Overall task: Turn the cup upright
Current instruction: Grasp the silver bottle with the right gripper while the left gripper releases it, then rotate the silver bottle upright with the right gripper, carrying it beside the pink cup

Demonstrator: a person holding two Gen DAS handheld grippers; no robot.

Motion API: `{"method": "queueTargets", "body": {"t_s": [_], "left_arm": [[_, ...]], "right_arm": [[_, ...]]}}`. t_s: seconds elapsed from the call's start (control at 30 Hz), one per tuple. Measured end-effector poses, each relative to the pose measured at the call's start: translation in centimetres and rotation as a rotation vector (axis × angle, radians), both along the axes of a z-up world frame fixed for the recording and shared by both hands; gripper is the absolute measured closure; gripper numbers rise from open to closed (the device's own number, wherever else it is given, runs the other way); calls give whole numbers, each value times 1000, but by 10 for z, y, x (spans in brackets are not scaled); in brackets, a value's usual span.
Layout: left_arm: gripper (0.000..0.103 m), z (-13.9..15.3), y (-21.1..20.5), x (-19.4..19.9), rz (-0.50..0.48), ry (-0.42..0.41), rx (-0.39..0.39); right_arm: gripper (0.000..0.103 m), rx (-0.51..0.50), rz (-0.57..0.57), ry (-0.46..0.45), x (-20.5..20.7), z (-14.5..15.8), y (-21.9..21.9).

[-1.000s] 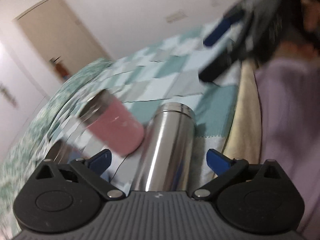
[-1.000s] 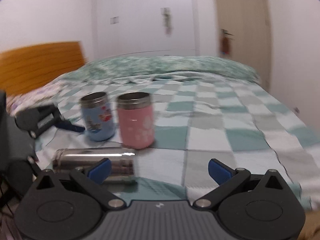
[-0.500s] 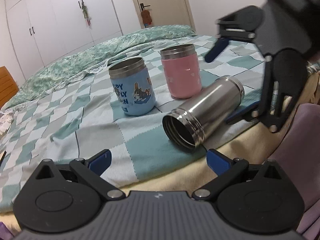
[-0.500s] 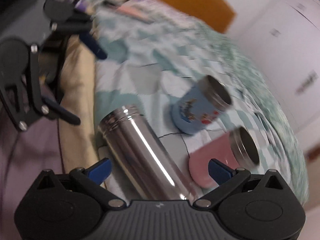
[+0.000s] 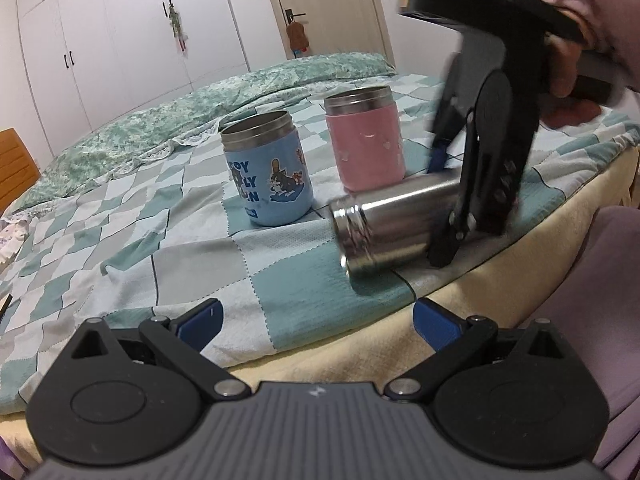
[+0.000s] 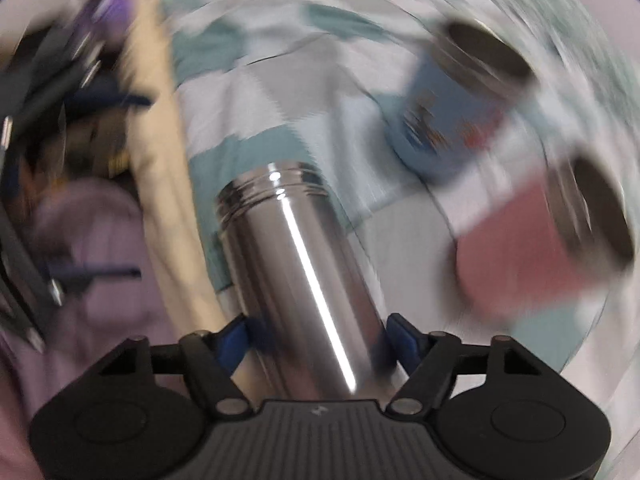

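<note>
A steel cup (image 5: 394,226) lies on its side near the bed's front edge, mouth toward the left. My right gripper (image 6: 320,338) is shut on the steel cup (image 6: 296,272) around its base end, and the cup points away from its camera. In the left wrist view the right gripper (image 5: 448,204) comes down over the cup's right end. My left gripper (image 5: 316,320) is open and empty, held back off the bed's edge in front of the cup.
A blue cartoon cup (image 5: 266,172) and a pink cup (image 5: 366,144) stand upright behind the steel cup on the checked quilt (image 5: 120,208). The blue cup (image 6: 448,112) and pink cup (image 6: 532,256) are blurred in the right wrist view. Wardrobe and door are at the back.
My right gripper has come down and closed on the steel cup's base end, and the cup has turned. My left gripper has stayed back and open.
</note>
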State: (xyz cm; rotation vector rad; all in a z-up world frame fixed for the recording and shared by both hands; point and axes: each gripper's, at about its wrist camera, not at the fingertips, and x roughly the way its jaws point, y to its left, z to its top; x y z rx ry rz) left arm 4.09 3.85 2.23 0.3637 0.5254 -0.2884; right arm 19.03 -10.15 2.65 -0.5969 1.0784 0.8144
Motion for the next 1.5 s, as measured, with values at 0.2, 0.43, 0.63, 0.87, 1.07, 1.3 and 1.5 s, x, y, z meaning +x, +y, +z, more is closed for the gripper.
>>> {"method": "queueTargets", "body": {"t_s": [0.2,0.43,0.63,0.87,1.07,1.3,1.5], "left_arm": [[0,-2,-4,7,-20,28,-35],[0,-2,-12,21,-60,59,-74],[0,-2,-18,23,-94,54,-76],[0,-2,-19,23,-97,50,-69],[0,-2,-19,23,-94,48,-67],[0,0,-19,20,-80,48,-68],[0,10,-22,21,-71,19,-92]], "right_arm": [[38,244,-597,197,-5,-4,-73],[39,507,-960,228,-49,-19,-117],[39,617,-1075,211,-57,-26,-124],[19,495,-986,149,-46,-13,-101],[10,326,-807,55,-22,8,-83],[40,350,-813,114,-3,-9,-89],[40,557,-774,-48,-49,11,-132]]}}
